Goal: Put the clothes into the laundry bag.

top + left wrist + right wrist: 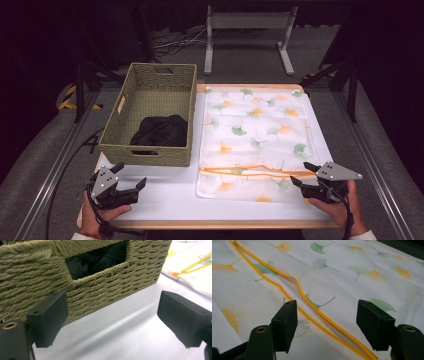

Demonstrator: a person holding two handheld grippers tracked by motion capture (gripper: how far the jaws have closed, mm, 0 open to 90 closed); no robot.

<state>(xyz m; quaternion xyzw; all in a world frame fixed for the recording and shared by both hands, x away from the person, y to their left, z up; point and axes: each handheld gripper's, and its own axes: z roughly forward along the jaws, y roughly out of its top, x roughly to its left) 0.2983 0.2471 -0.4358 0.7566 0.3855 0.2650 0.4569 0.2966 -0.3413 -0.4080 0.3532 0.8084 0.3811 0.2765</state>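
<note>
A white cloth bag (255, 135) printed with green and orange ginkgo leaves lies flat on the table's right half, an orange-trimmed opening (312, 303) running across its near part. A woven basket (150, 112) stands at the left with a black garment (161, 131) inside; the garment (97, 257) shows through the basket's handle hole. My left gripper (131, 176) is open at the near left, just in front of the basket wall (105, 287). My right gripper (305, 174) is open at the bag's near right edge, its jaws standing either side of the orange trim, nothing held.
The white table top (165, 195) has bare room in front of the basket. A metal stand (247, 35) sits on the floor beyond the table. Rails (370, 160) run along both sides.
</note>
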